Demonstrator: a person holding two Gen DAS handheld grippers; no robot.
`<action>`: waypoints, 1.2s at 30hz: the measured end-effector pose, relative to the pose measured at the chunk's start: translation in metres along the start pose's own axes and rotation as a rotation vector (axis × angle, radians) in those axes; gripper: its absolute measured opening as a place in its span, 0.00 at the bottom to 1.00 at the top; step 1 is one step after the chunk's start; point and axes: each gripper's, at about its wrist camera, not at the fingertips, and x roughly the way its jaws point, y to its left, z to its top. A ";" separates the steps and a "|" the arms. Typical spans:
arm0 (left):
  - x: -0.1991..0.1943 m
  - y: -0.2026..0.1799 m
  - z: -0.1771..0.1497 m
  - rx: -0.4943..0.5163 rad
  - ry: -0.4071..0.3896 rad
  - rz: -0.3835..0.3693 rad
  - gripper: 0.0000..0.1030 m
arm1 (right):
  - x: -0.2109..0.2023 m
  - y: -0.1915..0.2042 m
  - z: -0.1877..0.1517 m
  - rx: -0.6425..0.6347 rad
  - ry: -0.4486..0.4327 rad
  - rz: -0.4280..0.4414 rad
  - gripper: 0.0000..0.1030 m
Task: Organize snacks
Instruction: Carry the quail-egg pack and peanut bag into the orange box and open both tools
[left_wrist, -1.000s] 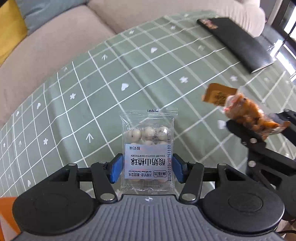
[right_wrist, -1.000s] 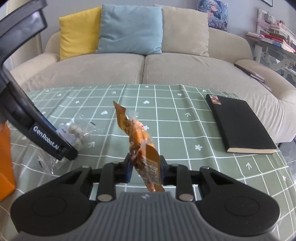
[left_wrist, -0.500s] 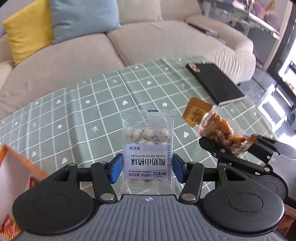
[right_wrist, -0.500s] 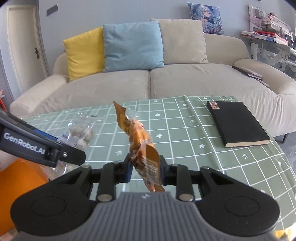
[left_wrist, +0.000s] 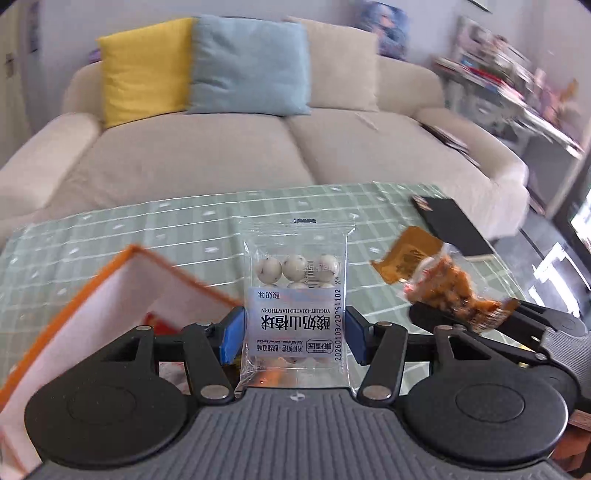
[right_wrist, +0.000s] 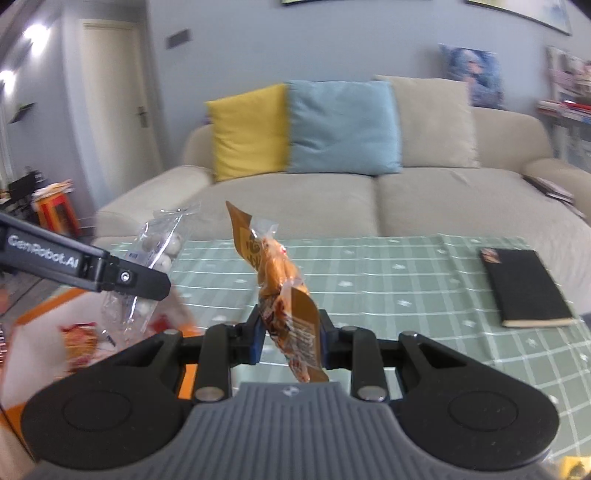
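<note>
At the bottom centre of the left wrist view, my left gripper (left_wrist: 293, 338) pinches a clear packet of yogurt-coated hawthorn balls (left_wrist: 295, 302) between its blue pads, the packet standing upright with its printed label upside down to the camera. To the lower right of that frame my right gripper (left_wrist: 480, 321) reaches in level from the right edge, clamped on an orange snack packet (left_wrist: 439, 280) that sticks up and to the left. In the right wrist view the same orange snack packet (right_wrist: 284, 291) rises from between my right gripper's (right_wrist: 290, 341) closed fingers at bottom centre, tilted toward the upper left, while my left gripper (right_wrist: 122, 277) juts in from the left edge, roughly level, with the hawthorn packet (right_wrist: 159, 254) seen edge-on. Both packets are held in the air, just beside each other but apart. Below the left gripper, at the lower left of both frames, sits an orange-rimmed box (left_wrist: 122, 273) with a white inner wall; red-and-yellow wrappers (right_wrist: 79, 338) lie inside it, blurred. Beyond spreads the green checked tablecloth (right_wrist: 406, 280), with a black notebook (right_wrist: 524, 286) lying flat at the right. Farthest back stands the beige sofa (right_wrist: 424, 195) with a yellow cushion (right_wrist: 247, 131) and a blue cushion (right_wrist: 341, 127) side by side.
</note>
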 end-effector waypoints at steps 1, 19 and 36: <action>-0.005 0.012 -0.001 -0.023 0.000 0.019 0.62 | 0.000 0.007 0.003 -0.007 0.001 0.021 0.24; 0.012 0.153 -0.055 -0.230 0.264 0.228 0.63 | 0.104 0.143 0.034 -0.310 0.227 0.200 0.24; 0.046 0.157 -0.088 -0.098 0.473 0.249 0.66 | 0.199 0.202 0.008 -0.627 0.386 0.072 0.25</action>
